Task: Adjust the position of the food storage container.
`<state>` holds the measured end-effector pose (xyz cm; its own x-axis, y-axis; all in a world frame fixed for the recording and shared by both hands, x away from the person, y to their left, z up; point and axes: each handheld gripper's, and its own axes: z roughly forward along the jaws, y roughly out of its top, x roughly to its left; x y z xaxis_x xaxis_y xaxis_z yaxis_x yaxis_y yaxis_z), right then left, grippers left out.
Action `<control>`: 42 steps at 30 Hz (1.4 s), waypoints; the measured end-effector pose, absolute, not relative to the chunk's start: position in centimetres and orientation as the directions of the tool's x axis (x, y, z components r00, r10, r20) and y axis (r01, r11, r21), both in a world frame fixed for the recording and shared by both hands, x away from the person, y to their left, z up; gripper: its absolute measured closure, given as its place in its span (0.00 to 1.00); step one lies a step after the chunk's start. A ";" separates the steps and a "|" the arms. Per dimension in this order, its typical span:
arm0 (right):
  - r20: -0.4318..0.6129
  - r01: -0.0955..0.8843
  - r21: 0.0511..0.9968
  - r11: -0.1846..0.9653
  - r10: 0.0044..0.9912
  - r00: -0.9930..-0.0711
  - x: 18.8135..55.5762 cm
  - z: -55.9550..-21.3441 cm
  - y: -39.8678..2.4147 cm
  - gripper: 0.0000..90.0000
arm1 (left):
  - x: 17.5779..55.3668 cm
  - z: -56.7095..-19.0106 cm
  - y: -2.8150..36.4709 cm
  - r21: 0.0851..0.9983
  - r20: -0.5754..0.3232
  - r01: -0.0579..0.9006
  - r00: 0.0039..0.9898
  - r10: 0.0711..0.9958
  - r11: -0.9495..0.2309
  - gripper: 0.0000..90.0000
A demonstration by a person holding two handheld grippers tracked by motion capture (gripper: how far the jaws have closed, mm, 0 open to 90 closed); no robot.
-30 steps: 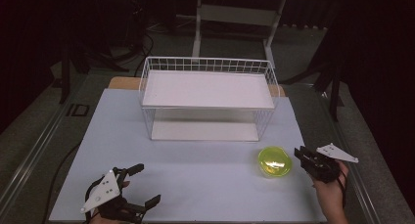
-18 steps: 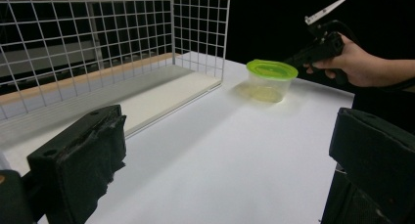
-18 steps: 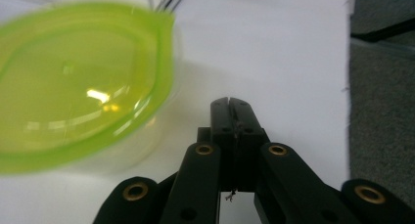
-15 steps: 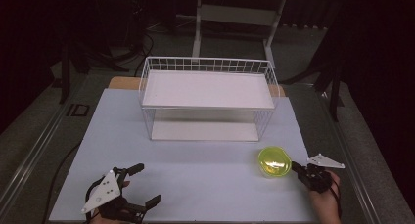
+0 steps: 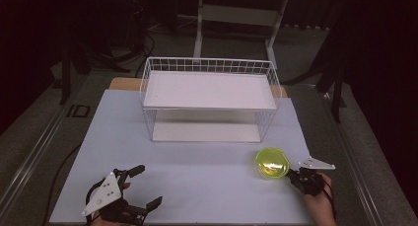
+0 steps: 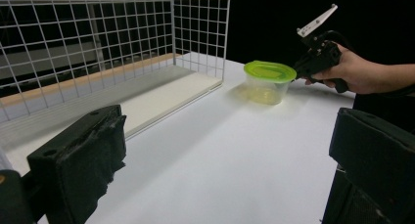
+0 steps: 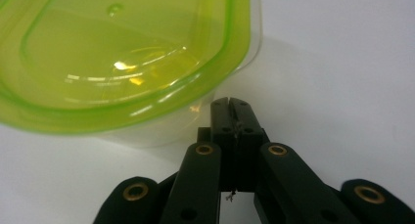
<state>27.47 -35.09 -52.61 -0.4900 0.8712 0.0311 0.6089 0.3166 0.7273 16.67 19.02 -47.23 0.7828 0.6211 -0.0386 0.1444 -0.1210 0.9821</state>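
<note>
A clear plastic container with a lime-green lid [image 5: 271, 163] stands on the white table [image 5: 197, 159] at the front right. My right gripper [image 5: 292, 173] sits just right of it, jaws pressed together with nothing between them. In the right gripper view the closed tips [image 7: 230, 104] lie right at the container [image 7: 122, 53], under the edge of its lid. My left gripper [image 5: 144, 186] rests at the front left, open and empty. The left gripper view has its wide-apart jaws [image 6: 220, 175] in front, the container [image 6: 269, 79] farther off, and the right gripper [image 6: 300, 69] in a hand beside it.
A white wire rack [image 5: 209, 65] with a flat upper shelf and a lower board stands at the back middle of the table; its mesh wall [image 6: 98, 43] is close on the left of the left gripper view. Dark floor and stand legs surround the table.
The right hand has come down and toward the container, and its jaws have closed together. The left gripper and the container have stayed where they were.
</note>
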 end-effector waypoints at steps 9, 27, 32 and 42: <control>0.001 0.579 0.727 0.370 0.842 -0.540 27.1 -52.6 -33.2 1.00 | 16.6 -47.2 18.9 0.982 -0.034 0.143 0.783 0.622 -0.126 0.01; 0.048 0.577 0.746 0.333 0.837 -0.545 28.7 -51.9 -32.6 1.00 | 16.6 -47.2 18.8 0.980 -0.025 0.142 0.786 0.618 -0.140 0.01; 0.064 0.575 0.745 0.339 0.821 -0.568 28.8 -52.1 -31.2 1.00 | 16.6 -47.2 18.8 0.980 -0.027 0.144 0.786 0.618 -0.140 0.01; 0.066 0.552 0.739 0.387 0.773 -0.630 28.7 -52.2 -28.2 1.00 | 16.6 -47.2 18.9 0.980 -0.022 0.139 0.786 0.618 -0.142 0.01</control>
<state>28.71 -28.21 -52.24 -0.6304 0.7734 0.0659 0.5520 0.3871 0.7386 16.56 18.90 -47.17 0.7855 0.6184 -0.0220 0.1391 -0.1419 0.9801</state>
